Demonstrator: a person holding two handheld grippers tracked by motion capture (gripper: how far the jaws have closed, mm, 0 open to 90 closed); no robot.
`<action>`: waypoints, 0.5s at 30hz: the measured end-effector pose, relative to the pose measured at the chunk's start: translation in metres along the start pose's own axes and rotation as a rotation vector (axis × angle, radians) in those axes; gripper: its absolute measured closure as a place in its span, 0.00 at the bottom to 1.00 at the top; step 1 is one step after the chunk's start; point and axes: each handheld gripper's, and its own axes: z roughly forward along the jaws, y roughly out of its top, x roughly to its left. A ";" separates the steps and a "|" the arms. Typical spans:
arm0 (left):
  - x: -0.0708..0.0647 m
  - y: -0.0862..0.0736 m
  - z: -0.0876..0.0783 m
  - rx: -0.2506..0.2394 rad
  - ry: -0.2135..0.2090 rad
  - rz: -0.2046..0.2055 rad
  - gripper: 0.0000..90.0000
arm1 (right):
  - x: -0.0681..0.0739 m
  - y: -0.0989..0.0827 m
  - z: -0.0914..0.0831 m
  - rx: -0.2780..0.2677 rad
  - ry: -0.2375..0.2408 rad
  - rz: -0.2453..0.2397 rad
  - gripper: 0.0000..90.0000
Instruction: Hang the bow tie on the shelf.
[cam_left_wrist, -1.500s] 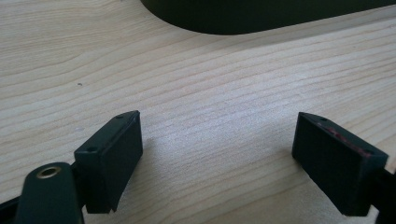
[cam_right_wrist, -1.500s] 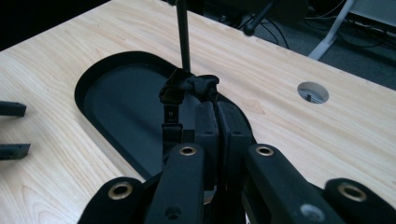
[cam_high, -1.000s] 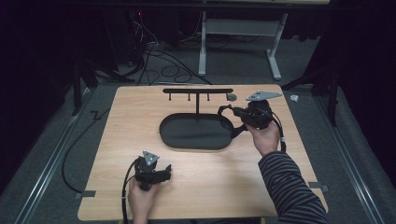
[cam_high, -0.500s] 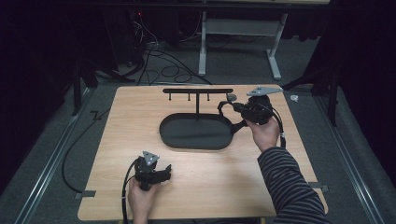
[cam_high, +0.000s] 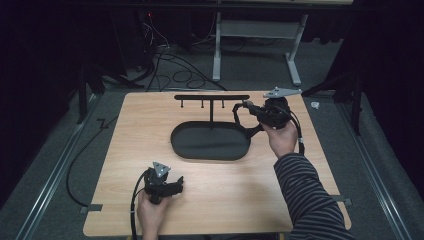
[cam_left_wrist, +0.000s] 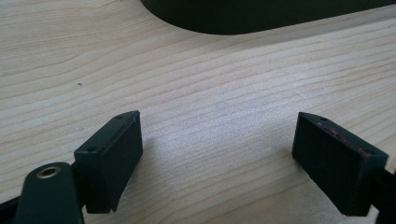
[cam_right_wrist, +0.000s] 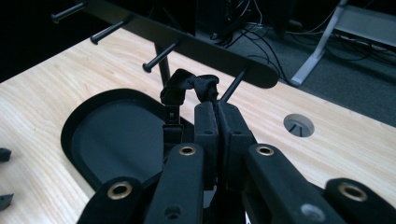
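**Strap held at the rack's right end**

A black strap is pinched in the right claw, its jaws pressed together on it. In the right gripper view the strap's looped end sticks up just past the jaw tips, touching or just in front of a peg of the black rack; which, I cannot tell. In the high view the strap curves down from the claw toward the right end of the oval tray.

The rack's bar runs left to right across the far side of the worktop, on a post rising from the tray, whose long axis lies the same way.

The left claw rests low over bare wood near the front edge, jaws wide apart and empty.
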 end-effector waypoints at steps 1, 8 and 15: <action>0.000 0.000 0.000 0.000 0.000 0.000 0.18 | 0.000 0.000 0.000 -0.001 -0.001 0.002 0.99; 0.000 0.000 0.000 -0.001 0.000 -0.001 0.18 | -0.005 0.002 0.007 0.014 -0.032 0.007 0.99; 0.000 0.000 0.000 -0.001 0.000 -0.001 0.18 | -0.010 0.003 0.009 0.010 -0.047 0.033 0.99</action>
